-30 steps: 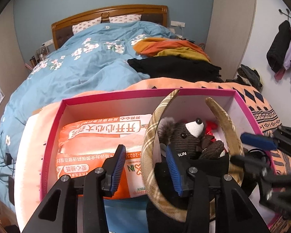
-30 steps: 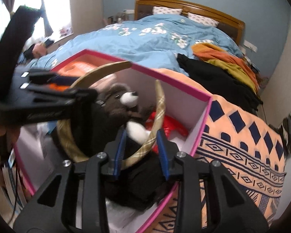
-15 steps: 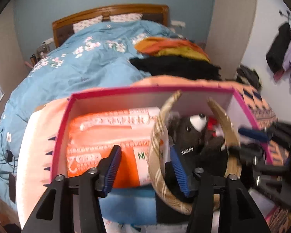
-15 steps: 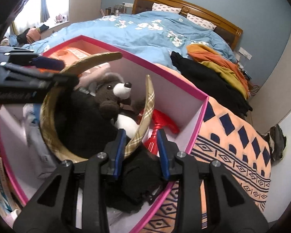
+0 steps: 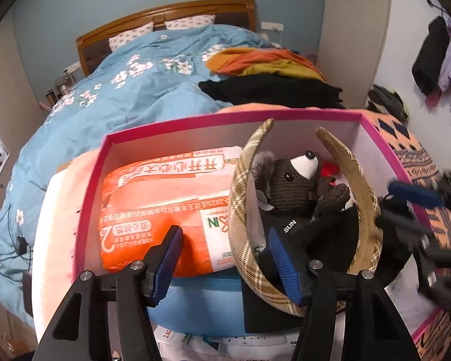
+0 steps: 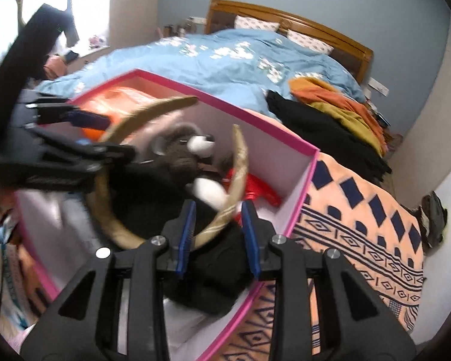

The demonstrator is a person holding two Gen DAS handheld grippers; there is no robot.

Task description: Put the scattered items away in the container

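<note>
A pink box (image 5: 225, 120) (image 6: 255, 117) holds an orange package (image 5: 165, 198), a brown teddy bear (image 5: 288, 180) (image 6: 177, 153), black cloth (image 5: 315, 234) and a red item (image 6: 258, 189). A plaid headband (image 5: 240, 210) (image 6: 240, 162) stands on edge in the box around the bear. My left gripper (image 5: 225, 258) (image 6: 105, 135) straddles the band's left side. Its jaws are opening and the pads stand clear of the band. My right gripper (image 6: 218, 231) (image 5: 406, 207) is shut on the band's right side.
The box rests on an orange patterned blanket (image 6: 360, 225) at the foot of a bed with a blue floral duvet (image 5: 135, 90). Orange, mustard and black clothes (image 5: 270, 75) are piled on the bed. A blue item (image 5: 201, 300) lies at the box's near end.
The left jaws have spread apart and let go of the headband's left side. The right gripper keeps its hold on the other side, and the band has stayed upright.
</note>
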